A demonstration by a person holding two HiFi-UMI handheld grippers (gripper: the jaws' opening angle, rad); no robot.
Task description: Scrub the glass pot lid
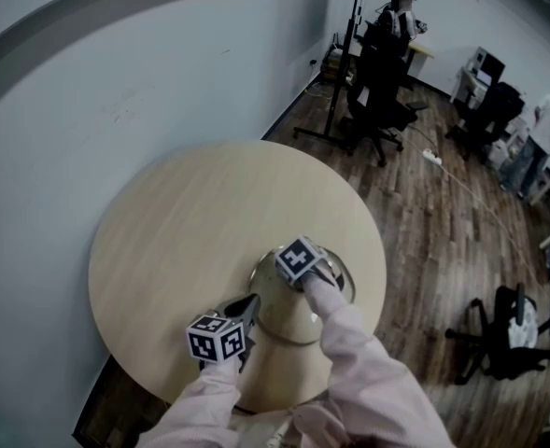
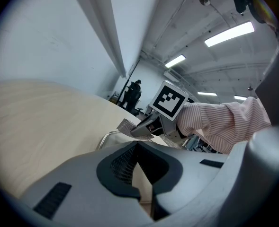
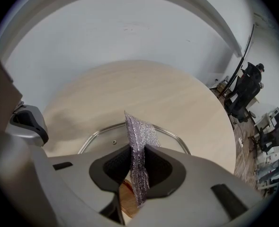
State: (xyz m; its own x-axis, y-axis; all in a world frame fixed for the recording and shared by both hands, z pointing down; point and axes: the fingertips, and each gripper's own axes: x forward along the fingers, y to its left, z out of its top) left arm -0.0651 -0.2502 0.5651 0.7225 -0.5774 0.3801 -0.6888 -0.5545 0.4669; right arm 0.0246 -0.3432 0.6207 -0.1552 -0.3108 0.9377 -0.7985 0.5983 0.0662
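Silvery-grey woven scrubber [image 3: 138,141], pale beige table [image 1: 181,222], pink-striped sleeve [image 2: 224,122], perhaps brown knob [image 3: 126,196].

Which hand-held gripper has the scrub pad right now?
The right hand-held gripper: its jaws are shut on the silvery mesh scrub pad, over the glass lid. The left hand-held gripper shows no pad between its jaws.

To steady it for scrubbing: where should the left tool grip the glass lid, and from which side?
Probably its metal rim at the left edge, coming in low from the left. The glass lid lies flat, so only the thin rim can be pinched, and the right tool with the pad covers the middle.
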